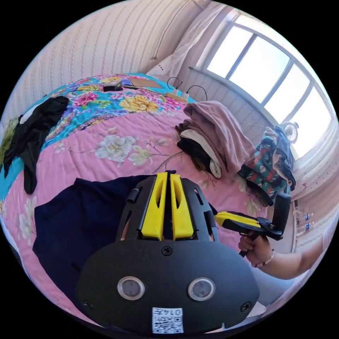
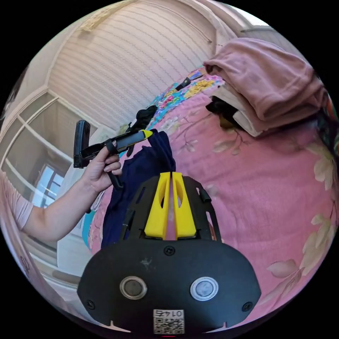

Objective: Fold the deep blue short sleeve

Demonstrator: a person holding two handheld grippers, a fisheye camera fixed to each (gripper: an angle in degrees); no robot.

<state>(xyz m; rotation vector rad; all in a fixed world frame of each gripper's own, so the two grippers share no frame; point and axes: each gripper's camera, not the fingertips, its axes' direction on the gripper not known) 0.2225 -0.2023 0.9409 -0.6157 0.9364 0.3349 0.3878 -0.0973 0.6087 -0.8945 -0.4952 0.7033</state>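
Pink floral bed (image 1: 116,166) carries the deep blue short sleeve (image 1: 81,219) at lower left. Left tool (image 1: 168,208) pinches its edge, jaws together; right tool (image 2: 170,206) looks closed, empty. Best lift evenly, keeping cloth taut.

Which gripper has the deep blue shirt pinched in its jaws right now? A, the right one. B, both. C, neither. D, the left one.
D: the left gripper lifts a corner of the deep blue shirt off the pink bedspread, while the right gripper has its jaws shut on nothing.
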